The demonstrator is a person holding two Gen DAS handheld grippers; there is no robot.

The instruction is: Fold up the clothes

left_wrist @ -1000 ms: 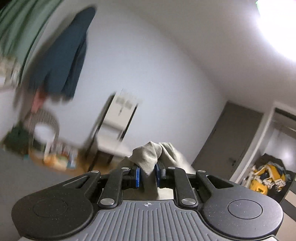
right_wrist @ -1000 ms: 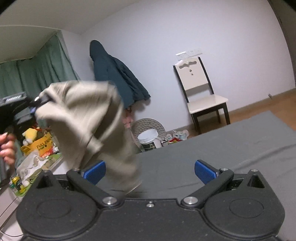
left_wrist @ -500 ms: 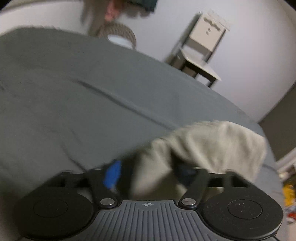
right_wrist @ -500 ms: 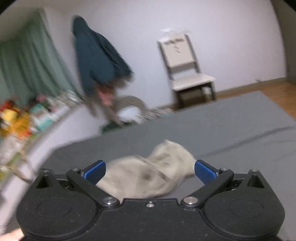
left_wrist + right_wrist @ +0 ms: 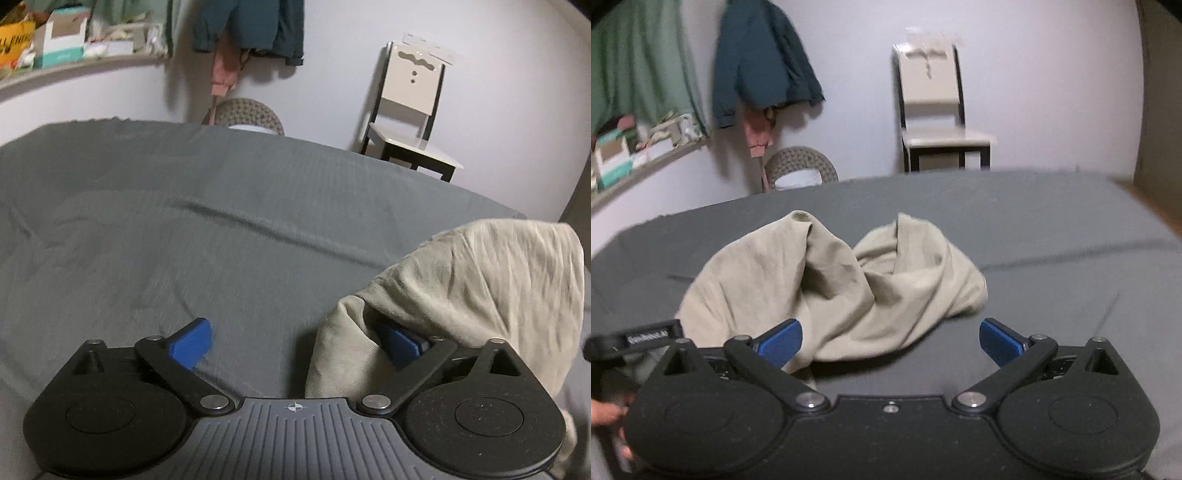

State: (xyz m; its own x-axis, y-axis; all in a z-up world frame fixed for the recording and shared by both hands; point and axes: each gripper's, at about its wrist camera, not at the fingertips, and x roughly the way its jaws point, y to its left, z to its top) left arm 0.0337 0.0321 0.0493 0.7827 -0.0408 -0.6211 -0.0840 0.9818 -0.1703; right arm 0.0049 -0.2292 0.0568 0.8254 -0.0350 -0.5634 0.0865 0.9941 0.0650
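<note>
A crumpled beige garment lies in a heap on the grey bed sheet, just ahead of my right gripper, which is open with the garment's near edge between its fingers, not pinched. My left gripper sits low over the sheet with its jaws opening. The garment drapes loosely over its right finger and is not pinched. In the right wrist view the left gripper's body and a person's hand show at the left edge.
Beyond the bed a pale chair stands against the wall. A wicker basket sits below a hanging dark teal jacket. A shelf of boxes and a green curtain are at the left.
Both grippers came down from high in the room to just over the bed. The left jaws went from shut on the garment to wide apart, and the garment dropped onto the sheet.
</note>
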